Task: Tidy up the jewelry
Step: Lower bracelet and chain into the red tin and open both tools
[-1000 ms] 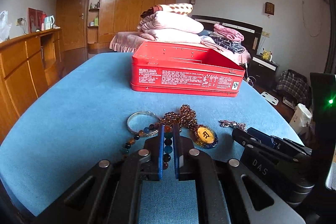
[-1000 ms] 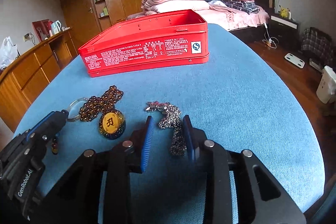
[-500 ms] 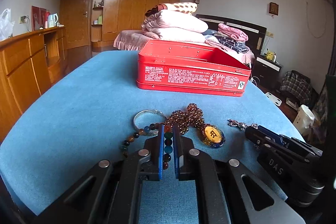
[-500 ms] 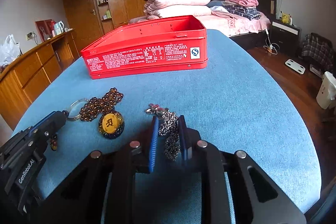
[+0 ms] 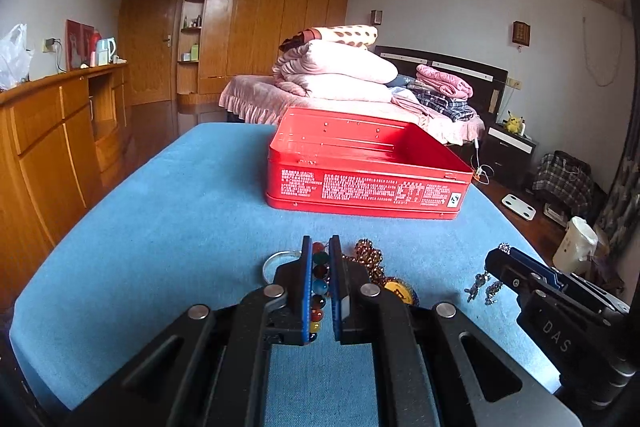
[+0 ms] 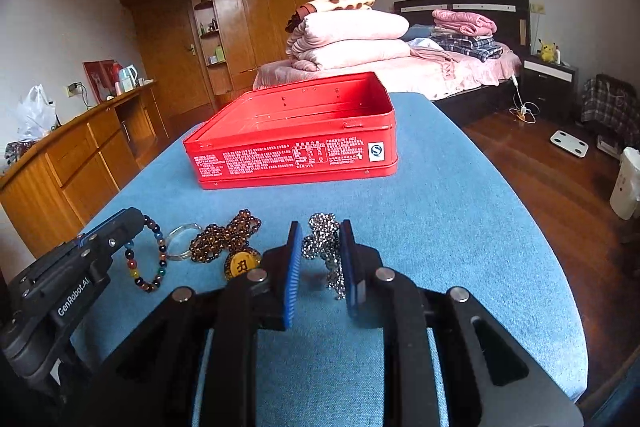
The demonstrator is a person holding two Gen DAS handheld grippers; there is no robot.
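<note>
Jewelry none boxed yet: red tin (image 6: 296, 143) looks empty, far corner unseen. We clamp left gripper (image 5: 320, 283) on beaded bracelet (image 6: 150, 259), right gripper (image 6: 320, 259), jaws just narrowed, on silver chain (image 6: 326, 247). Brown bead necklace (image 6: 224, 241), bangle (image 6: 182, 241) lie on blue table (image 6: 460, 227).

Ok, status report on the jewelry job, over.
Left tongs shut on bead bracelet. Right tongs have just been closing, silver chain between them, lifted. Red tin open ahead, path clear. Bangle and pendant on cloth.
</note>
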